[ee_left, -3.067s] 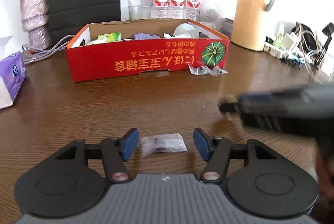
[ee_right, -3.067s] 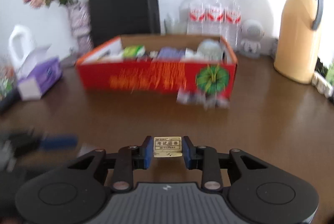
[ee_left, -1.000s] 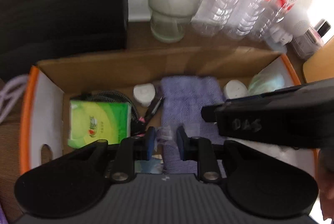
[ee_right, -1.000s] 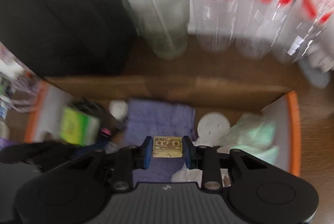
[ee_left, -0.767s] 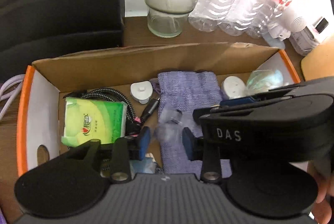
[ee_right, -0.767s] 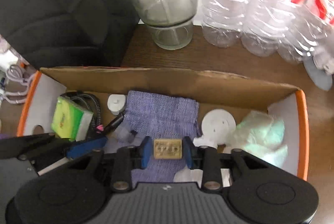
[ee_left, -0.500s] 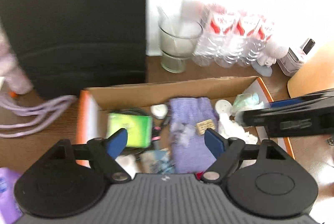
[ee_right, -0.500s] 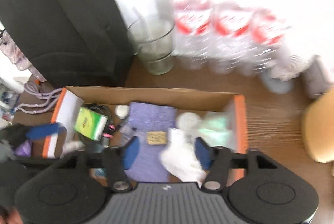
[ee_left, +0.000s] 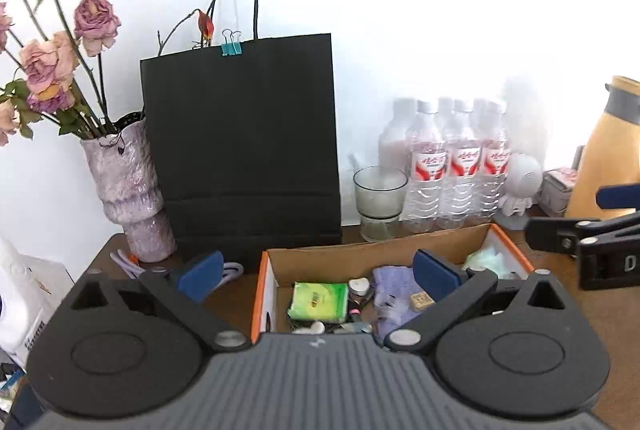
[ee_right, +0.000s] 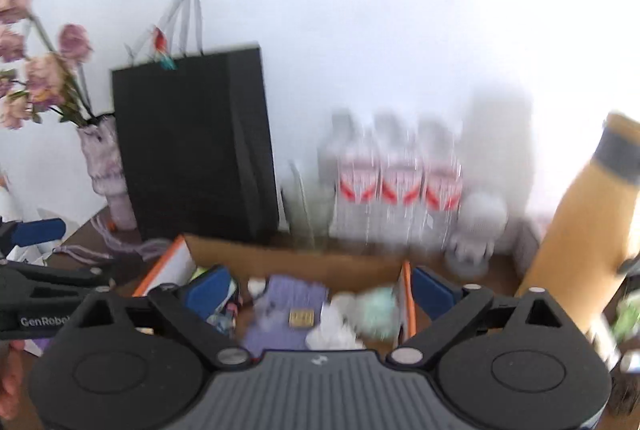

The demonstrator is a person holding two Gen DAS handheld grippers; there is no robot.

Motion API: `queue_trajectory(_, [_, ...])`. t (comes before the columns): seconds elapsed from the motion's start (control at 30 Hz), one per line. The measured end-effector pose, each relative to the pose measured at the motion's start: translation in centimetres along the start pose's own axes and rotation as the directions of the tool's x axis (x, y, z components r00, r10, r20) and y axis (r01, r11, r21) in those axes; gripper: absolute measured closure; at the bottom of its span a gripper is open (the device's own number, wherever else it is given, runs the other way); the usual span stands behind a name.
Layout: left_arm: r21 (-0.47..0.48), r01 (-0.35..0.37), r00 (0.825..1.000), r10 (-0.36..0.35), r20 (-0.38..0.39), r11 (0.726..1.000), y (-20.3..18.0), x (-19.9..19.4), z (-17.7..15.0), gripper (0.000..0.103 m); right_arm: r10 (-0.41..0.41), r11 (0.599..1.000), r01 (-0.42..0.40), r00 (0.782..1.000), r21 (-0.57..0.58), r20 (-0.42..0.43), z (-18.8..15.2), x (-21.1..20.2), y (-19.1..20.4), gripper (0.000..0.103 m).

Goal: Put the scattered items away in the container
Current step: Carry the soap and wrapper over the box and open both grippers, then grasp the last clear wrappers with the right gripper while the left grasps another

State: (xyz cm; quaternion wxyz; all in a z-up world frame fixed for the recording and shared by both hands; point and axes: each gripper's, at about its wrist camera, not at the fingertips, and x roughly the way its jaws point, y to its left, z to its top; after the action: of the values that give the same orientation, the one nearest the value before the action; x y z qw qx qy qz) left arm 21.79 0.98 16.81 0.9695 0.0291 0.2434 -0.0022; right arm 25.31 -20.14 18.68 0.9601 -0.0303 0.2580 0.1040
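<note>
The cardboard box [ee_left: 376, 253] with orange rims sits on the brown table, below both grippers. It holds a green tissue pack [ee_left: 319, 302], a purple cloth [ee_left: 394, 284], a small tan tag [ee_left: 419, 300] on the cloth, a pale green wad [ee_left: 486, 258] and small white items. My left gripper [ee_left: 318, 276] is open wide and empty, above the box's near left part. My right gripper [ee_right: 320, 290] is open wide and empty, above the box; its view is blurred, with the tan tag [ee_right: 302, 318] below it. The right gripper also shows at the right edge of the left wrist view [ee_left: 592, 230].
Behind the box stand a black paper bag [ee_left: 244, 149], a glass [ee_left: 379, 201], three water bottles [ee_left: 460, 165] and a small white figure [ee_left: 520, 185]. A vase of dried flowers [ee_left: 128, 189] is at the left, a tan jug [ee_left: 612, 153] at the right, a tissue box [ee_left: 24, 294] at far left.
Both grippers let go of their items in the box, opened wide and drew up and back. The clear packet and the tan tag now lie on the purple cloth.
</note>
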Motion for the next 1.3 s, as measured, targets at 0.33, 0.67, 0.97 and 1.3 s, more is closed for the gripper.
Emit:
queue_trajectory(0.33, [-0.055, 0.015, 0.978, -0.003, 0.210, 0.998, -3.5, -12.0, -11.4, 0.000, 0.000, 0.998, -0.014, 0.970, 0.058, 0.244, -10.0, -11.3, 2.3, 0.003])
queue_trajectory(0.67, [-0.112, 0.129, 0.990, -0.121, 0.078, 0.985, -4.2, -15.1, -21.7, 0.000, -0.044, 0.999, 0.038, 0.980, 0.035, 0.194, -23.4, -15.5, 1.8, 0.004])
queue_trajectory(0.97, [-0.090, 0.175, 0.984, -0.172, 0.049, 0.980, -5.5, -10.1, -18.2, 0.000, -0.131, 0.982, 0.131, 0.991, 0.137, -0.005, -19.3, -0.1, -3.5, 0.043])
queue_trajectory(1.3, [-0.059, 0.237, 0.969, -0.240, -0.059, 0.970, -10.6, -2.1, -16.0, 0.005, -0.073, 0.987, 0.087, 0.992, 0.137, -0.105, -20.6, 3.6, -5.1, 0.076])
